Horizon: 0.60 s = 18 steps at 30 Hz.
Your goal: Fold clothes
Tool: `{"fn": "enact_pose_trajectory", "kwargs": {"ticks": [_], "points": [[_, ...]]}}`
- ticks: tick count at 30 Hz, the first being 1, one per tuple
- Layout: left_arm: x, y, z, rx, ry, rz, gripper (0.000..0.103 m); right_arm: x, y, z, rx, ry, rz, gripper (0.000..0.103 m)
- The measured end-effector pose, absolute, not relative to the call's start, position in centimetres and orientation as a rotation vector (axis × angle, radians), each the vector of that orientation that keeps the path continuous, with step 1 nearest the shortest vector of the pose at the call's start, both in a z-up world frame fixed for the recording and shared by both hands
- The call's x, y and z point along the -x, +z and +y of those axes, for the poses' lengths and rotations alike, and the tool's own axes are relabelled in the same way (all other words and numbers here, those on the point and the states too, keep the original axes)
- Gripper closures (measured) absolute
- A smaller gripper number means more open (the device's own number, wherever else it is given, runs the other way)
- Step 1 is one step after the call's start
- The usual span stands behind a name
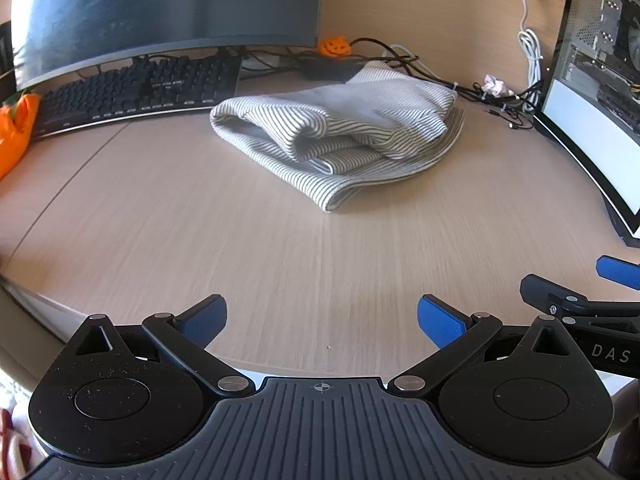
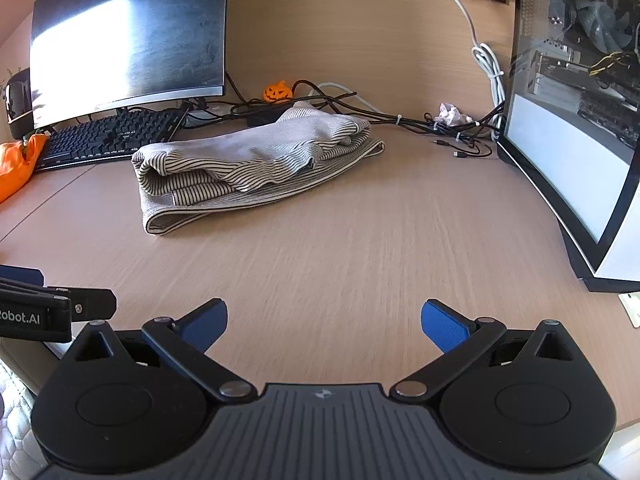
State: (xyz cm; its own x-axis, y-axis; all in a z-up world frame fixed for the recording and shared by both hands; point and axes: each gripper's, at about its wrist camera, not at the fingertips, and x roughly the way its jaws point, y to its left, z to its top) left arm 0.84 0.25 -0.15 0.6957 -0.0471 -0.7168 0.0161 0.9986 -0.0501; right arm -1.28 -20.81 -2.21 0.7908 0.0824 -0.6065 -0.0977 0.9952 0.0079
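The left gripper (image 1: 322, 320) has its blue pads (image 1: 438, 320) spread wide over bare desk (image 1: 280, 260), holding nothing — the right gripper (image 2: 324, 322) is splayed the same way. The striped garment (image 1: 340, 136), loosely folded into a bundle, lies well ahead of both sets of fingertips, near a black keyboard (image 1: 132, 88)

Ribbed striped cloth garment (image 1: 340, 128), matt wood-grain desk (image 1: 200, 220), glossy monitor (image 2: 128, 32)
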Motion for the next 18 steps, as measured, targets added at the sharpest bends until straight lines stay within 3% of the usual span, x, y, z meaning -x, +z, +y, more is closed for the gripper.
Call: {"fn": "enact_pose_trajectory", "kwargs": {"ticks": [18], "points": [[-0.88, -0.48, 0.67, 0.039, -0.040, 0.816, 0.000, 1.50, -2.36, -20.55, 0.026, 0.083, 0.660, 0.000]]}}
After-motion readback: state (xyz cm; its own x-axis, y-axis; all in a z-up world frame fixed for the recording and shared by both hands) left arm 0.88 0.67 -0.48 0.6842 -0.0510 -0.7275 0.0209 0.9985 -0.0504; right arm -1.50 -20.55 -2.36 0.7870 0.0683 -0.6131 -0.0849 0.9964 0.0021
